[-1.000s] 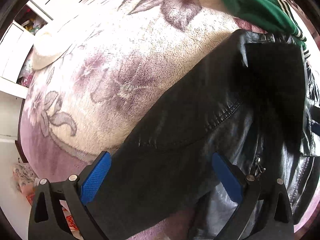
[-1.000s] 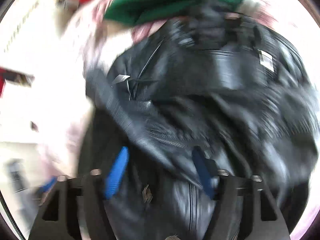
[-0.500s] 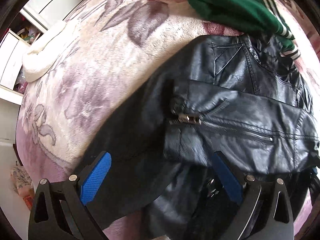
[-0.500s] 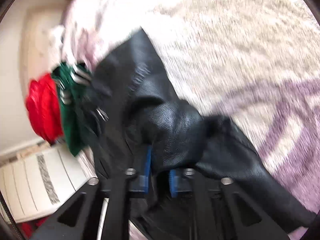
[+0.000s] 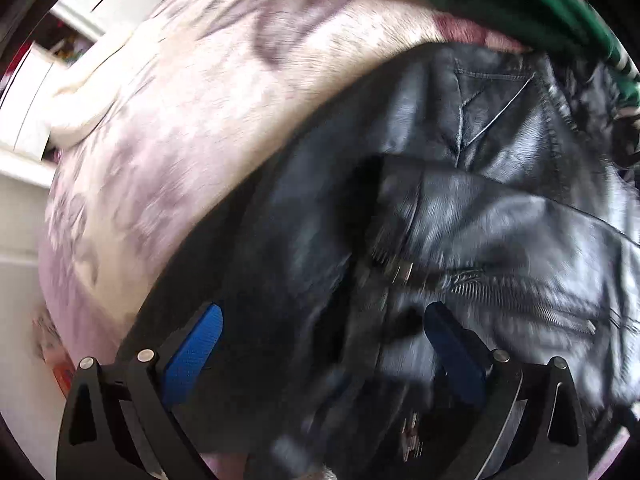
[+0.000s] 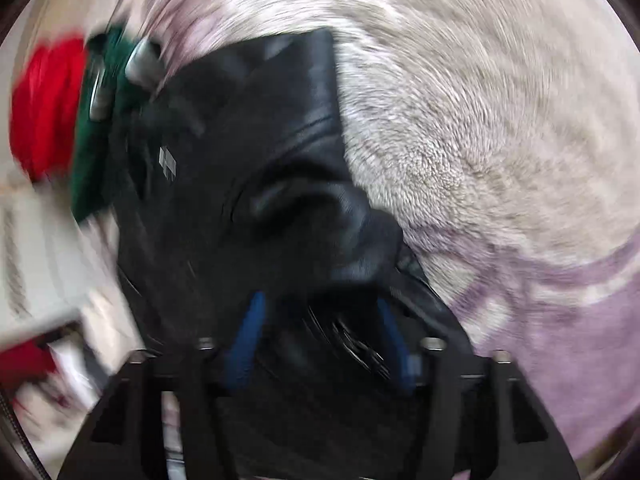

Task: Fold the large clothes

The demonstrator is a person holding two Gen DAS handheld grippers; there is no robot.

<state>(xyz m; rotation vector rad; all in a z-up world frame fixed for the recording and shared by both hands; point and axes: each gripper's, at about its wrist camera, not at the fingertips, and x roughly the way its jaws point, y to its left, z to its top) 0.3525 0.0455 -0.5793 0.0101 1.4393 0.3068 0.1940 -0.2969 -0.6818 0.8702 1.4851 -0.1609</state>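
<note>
From the left wrist, the black jacket (image 5: pixel 460 208) lies on the flowered blanket (image 5: pixel 192 128) with one sleeve already folded across it under the wide-open left gripper (image 5: pixel 320 332), while from the right wrist the right gripper (image 6: pixel 320 328), jaws just opened, has let the sleeve go, so further folds seem left.

The right wrist view is smeared by motion: the red cloth bundle (image 6: pixel 44 108) and the dark green garment with pale stripes (image 6: pixel 104 128) are streaks, cut by the left edge. In the left wrist view the black leather jacket (image 5: pixel 460 208) blurs toward the bottom, its zipper (image 5: pixel 500 284) indistinct; its lower part runs out of frame.
</note>
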